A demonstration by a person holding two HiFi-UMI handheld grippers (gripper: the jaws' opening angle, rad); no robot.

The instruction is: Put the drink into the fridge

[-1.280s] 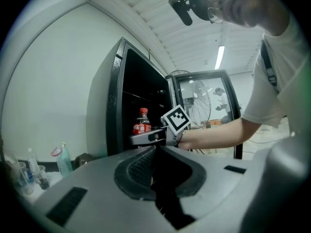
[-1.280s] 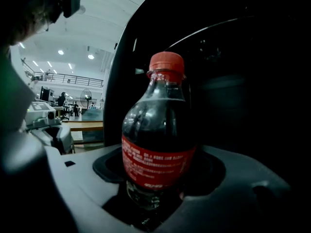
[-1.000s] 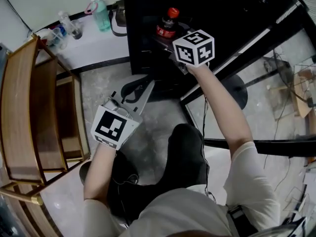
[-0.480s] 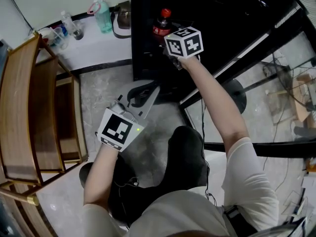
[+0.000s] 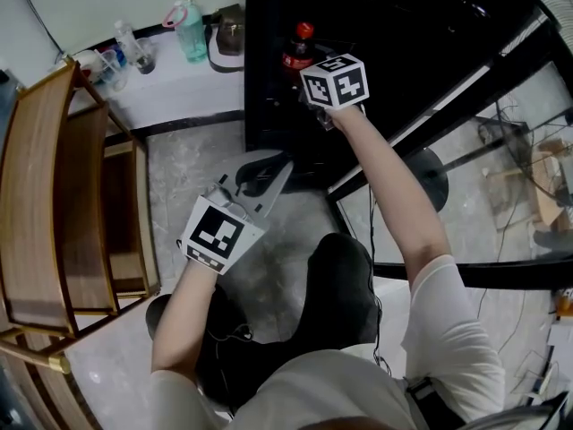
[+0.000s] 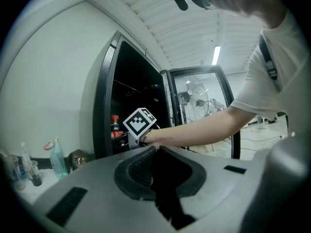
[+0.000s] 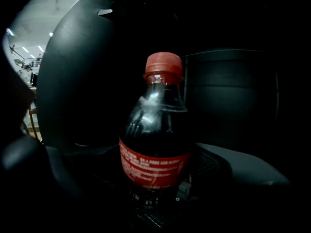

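Red-capped drink (image 7: 155, 144): dark cola with a red label, upright, inside the fridge (image 6: 103, 106). In the head view it sits near the front of the dark cavity, toward its left wall. Its base is lost in shadow, so you cannot confirm that it bears fully on a shelf, though it looks to be standing on its own.

Right tongs (image 7: 150, 174): your right arm reaches in through the open front. One jaw is on each side of the drink's lower body. The jaws have just been opening and now stand wide, and the right pad looks clear of the label. The drink is between them but no longer gripped, as far as the right gripper view shows.

Left tongs (image 6: 155, 148): held level over the floor, outside the fridge and well apart from the drink. The tips are together and nothing is between them.

Door (image 6: 204, 110): glass, swung open to the right.

Bench (image 5: 170, 70): white, just left of the fridge. It carries a green bottle (image 5: 188, 27) and a few small items that have no part in the task.

Progress, judged:
- Done: the drink is in the fridge, apparently set down, and the grip is let go.
- Left: draw your right tongs straight back, without brushing the drink or tipping it.
- Closing the door is not asked for by the task.
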